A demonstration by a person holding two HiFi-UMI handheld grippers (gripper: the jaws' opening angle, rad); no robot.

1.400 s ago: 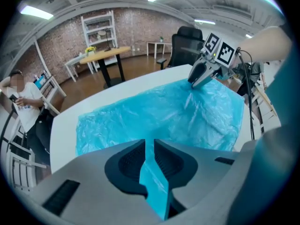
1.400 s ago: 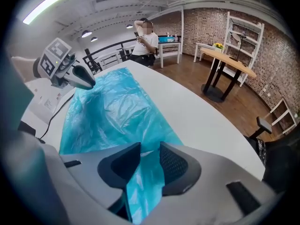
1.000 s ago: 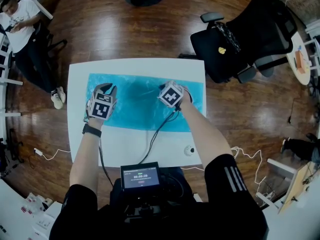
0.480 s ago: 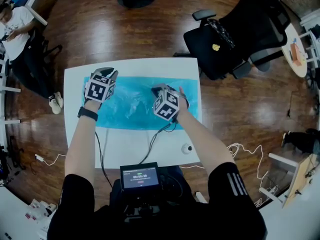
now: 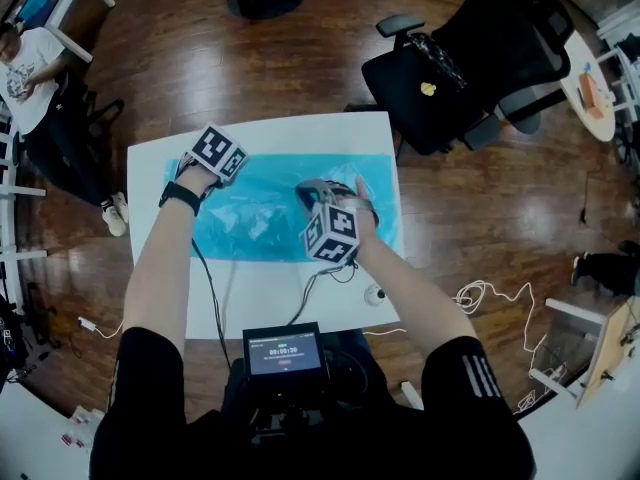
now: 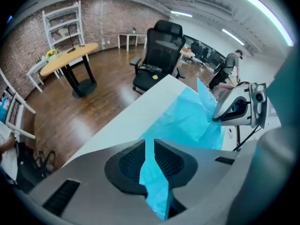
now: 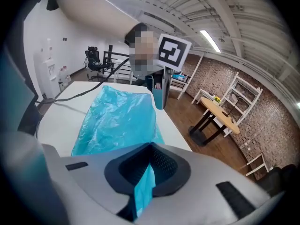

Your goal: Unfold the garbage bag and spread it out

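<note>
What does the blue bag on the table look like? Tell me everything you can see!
The garbage bag is thin, shiny blue plastic, wrinkly all over. It lies spread out, mostly flat, across the far part of the white table, with its long side going left to right. The left claw pinches a bit of it at its far left corner. The right claw pinches a bit toward its right side. A small fold of blue film shows between each claw's jaws.

Black office chair (image 5: 470, 68) at upper right, seated person in white shirt (image 5: 25, 63) at upper left, white table (image 5: 260, 308) at centre, small lit screen (image 5: 285, 351) at bottom centre, white cable (image 5: 490, 293) on wooden floor (image 5: 300, 58) at right
</note>
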